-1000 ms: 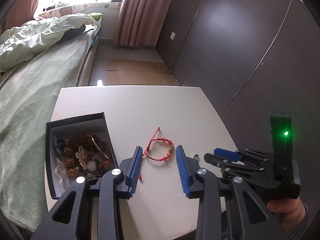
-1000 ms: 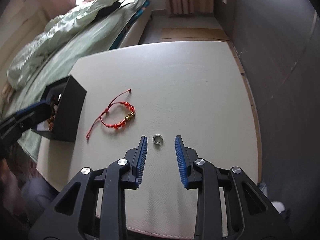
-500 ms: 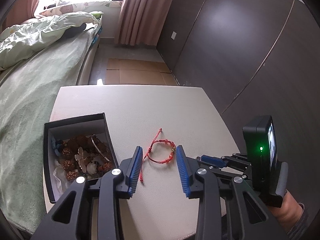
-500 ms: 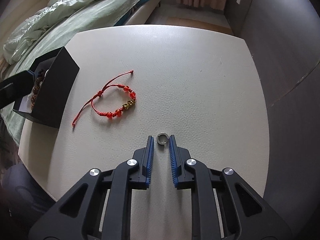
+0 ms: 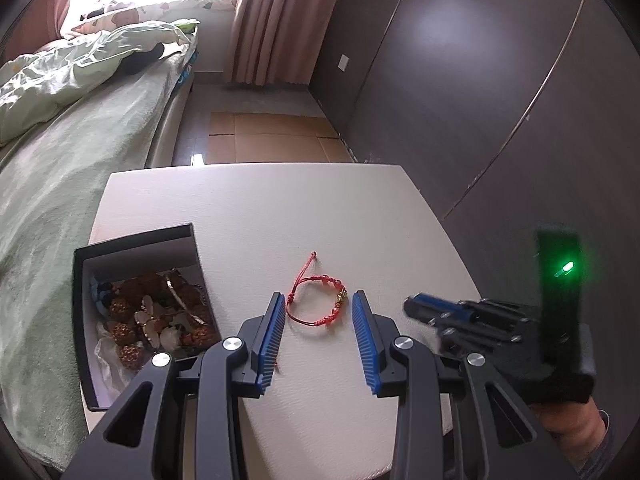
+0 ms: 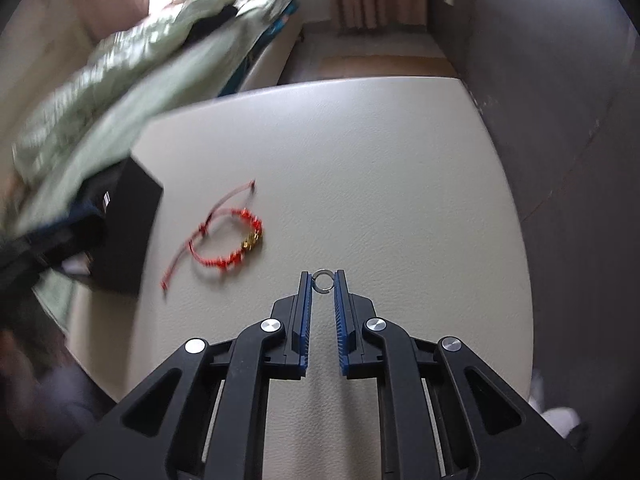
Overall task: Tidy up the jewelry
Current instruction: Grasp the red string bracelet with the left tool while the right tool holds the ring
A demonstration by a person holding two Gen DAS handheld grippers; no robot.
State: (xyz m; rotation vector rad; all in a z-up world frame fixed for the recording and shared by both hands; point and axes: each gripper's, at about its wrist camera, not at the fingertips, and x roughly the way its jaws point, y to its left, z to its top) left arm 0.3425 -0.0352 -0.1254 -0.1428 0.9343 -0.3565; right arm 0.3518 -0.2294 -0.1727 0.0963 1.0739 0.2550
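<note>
A red beaded cord bracelet [image 5: 320, 304] lies on the white table [image 5: 256, 208], between the tips of my open left gripper [image 5: 319, 300]. The bracelet also shows in the right wrist view [image 6: 230, 240]. A black box [image 5: 86, 320] full of jewelry stands at the table's left; its dark side shows in the right wrist view [image 6: 128, 224]. My right gripper [image 6: 323, 278] is shut on a small silver ring [image 6: 323, 280], held at its fingertips just above the table. In the left wrist view the right gripper [image 5: 416, 304] is at the right, its tips blurred.
A bed with green covers [image 5: 60, 128] runs along the table's left side. A dark wardrobe wall [image 5: 480, 100] stands to the right. The table's front edge [image 5: 320, 468] is close below the grippers.
My right gripper has closed on the silver ring and lifted it slightly. The right wrist view has swung and blurred. My left gripper stays open over the bracelet.
</note>
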